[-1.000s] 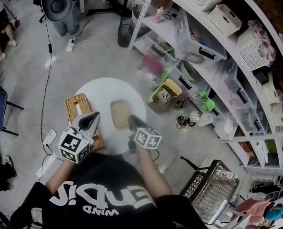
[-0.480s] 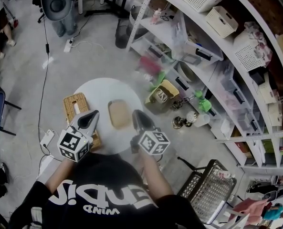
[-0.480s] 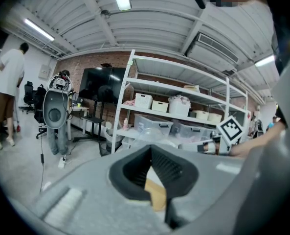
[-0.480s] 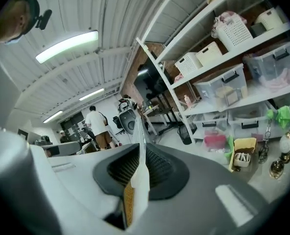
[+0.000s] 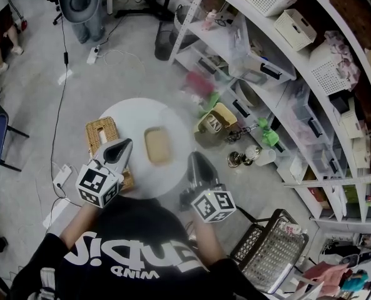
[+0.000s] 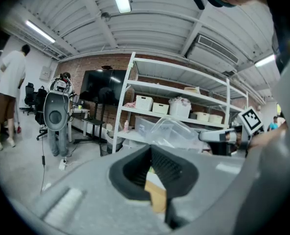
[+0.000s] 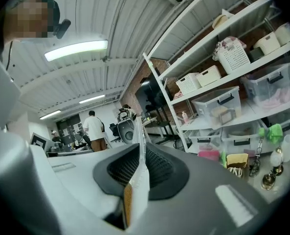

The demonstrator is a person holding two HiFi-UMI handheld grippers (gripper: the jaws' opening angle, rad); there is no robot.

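well, from the head view i see a round white table (image 5: 135, 114) with a tan block (image 5: 157, 145) lying flat near its middle, touched by neither tool. a wicker basket (image 5: 102, 133) sits at the table's left edge. the left gripper (image 5: 125, 144) hangs over the near end of that basket, its tip pointing toward the block and just beside the block's left side. the right gripper (image 5: 195, 157) is off the table's near right edge, over the floor, close to the block's right side but apart from it. both tips come to a single point from up here. a white shelving rack (image 5: 285, 55) with bins runs along the right, and a wire crate (image 5: 269, 249) stands on the floor at the lower right. in the left gripper view the left gripper (image 6: 152, 173) has its jaws pressed together with nothing gripped; a tan patch shows low at their base and i can't tell what it is. past them are the rack and a person (image 6: 10, 97) standing at the far left. in the right gripper view the right gripper (image 7: 141, 155) likewise has its jaws closed into one thin upright fin, gripping nothing, with another person (image 7: 93, 129) standing far behind it.
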